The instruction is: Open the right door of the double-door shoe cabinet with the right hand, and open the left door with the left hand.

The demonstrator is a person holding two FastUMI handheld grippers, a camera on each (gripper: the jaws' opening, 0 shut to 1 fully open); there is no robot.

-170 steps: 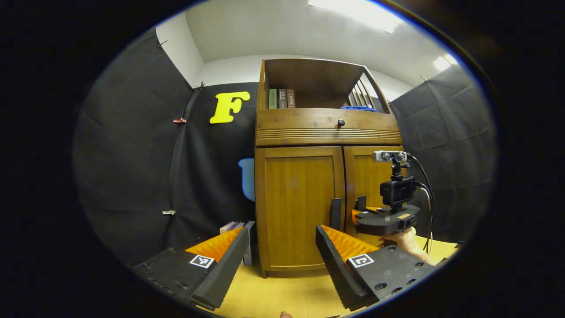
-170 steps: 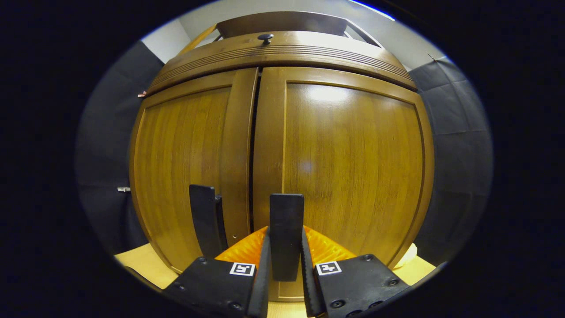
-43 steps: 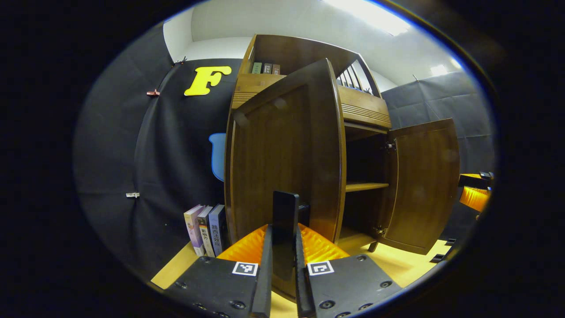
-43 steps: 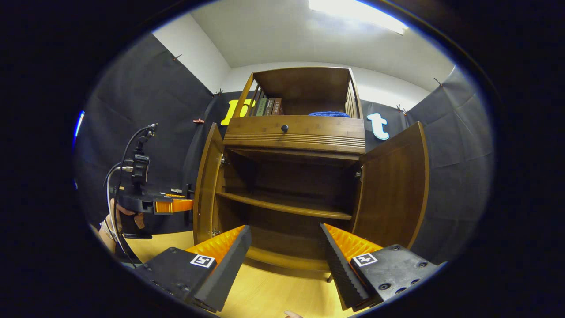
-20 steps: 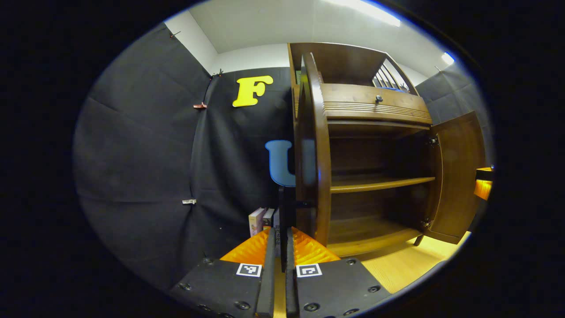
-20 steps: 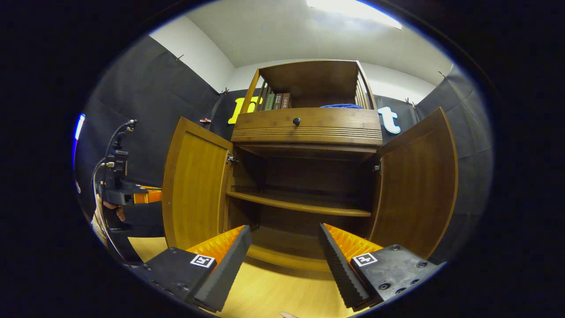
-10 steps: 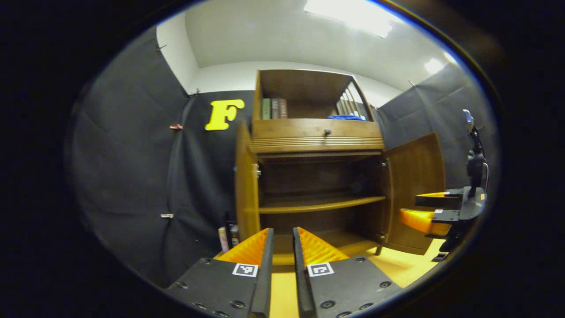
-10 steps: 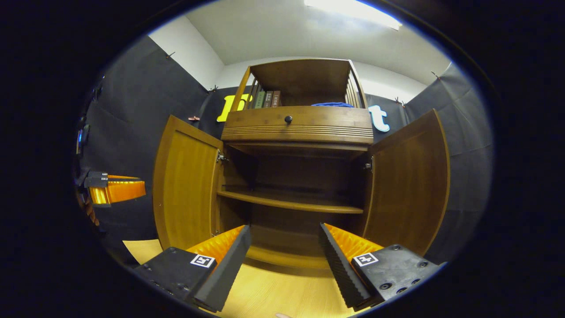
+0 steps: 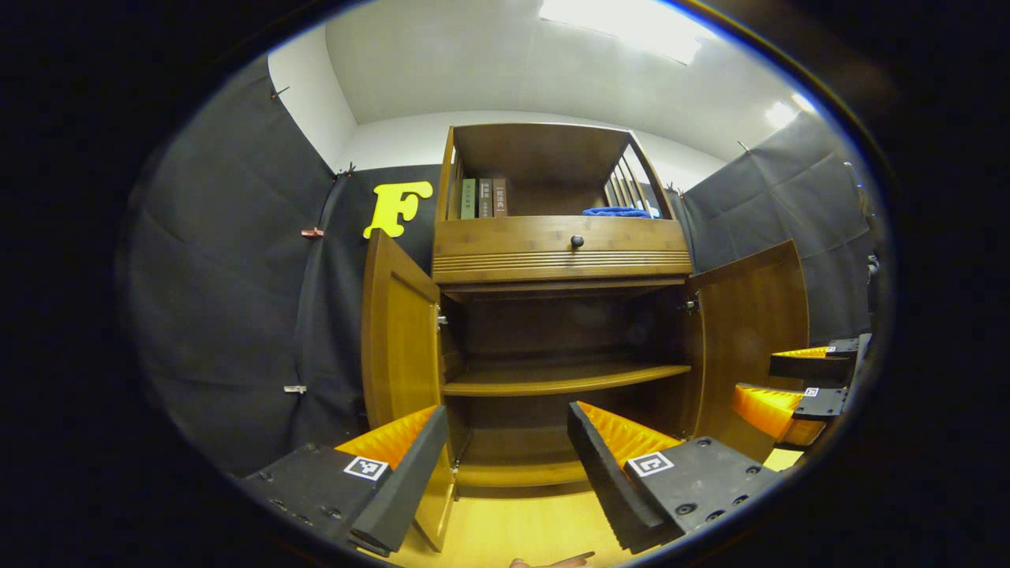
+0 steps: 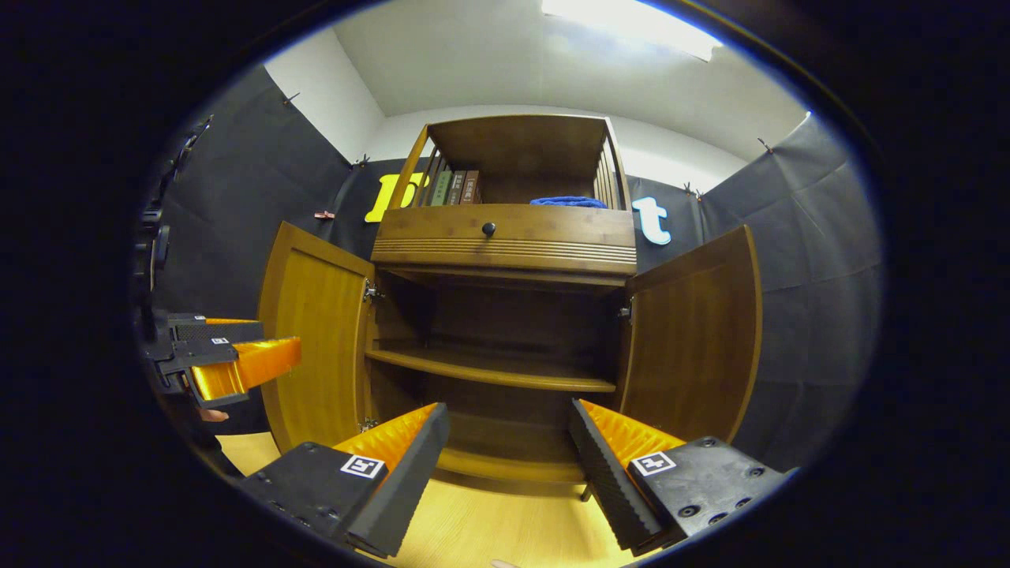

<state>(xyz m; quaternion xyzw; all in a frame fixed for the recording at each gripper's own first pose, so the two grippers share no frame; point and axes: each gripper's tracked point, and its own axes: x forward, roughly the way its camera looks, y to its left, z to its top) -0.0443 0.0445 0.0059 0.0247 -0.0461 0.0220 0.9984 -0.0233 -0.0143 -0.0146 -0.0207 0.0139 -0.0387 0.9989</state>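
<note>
Released 1 s ago: left hand-held gripper (image 9: pixel 505 465) has let go of the left door (image 9: pixel 398 331), its fingers now spread wide and empty. At 3 o'clock, right door (image 9: pixel 750 331) also stands swung out. Right hand-held gripper (image 10: pixel 509 465) is equally wide, holding nothing. Shoe cabinet (image 10: pixel 505 237) stands upright at 12 o'clock, long axis vertical, facing both cameras. Judgement: task appears complete.

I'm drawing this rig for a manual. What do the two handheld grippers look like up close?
Each gripper has two wedge-shaped fingers with ribbed inner faces, mounted on flat dark plates held by round screws. Every plate carries a small square black-and-white marker. This shows on the left gripper in the left gripper view and on the right gripper in the right gripper view. No cables or sleeves can be made out.
</note>
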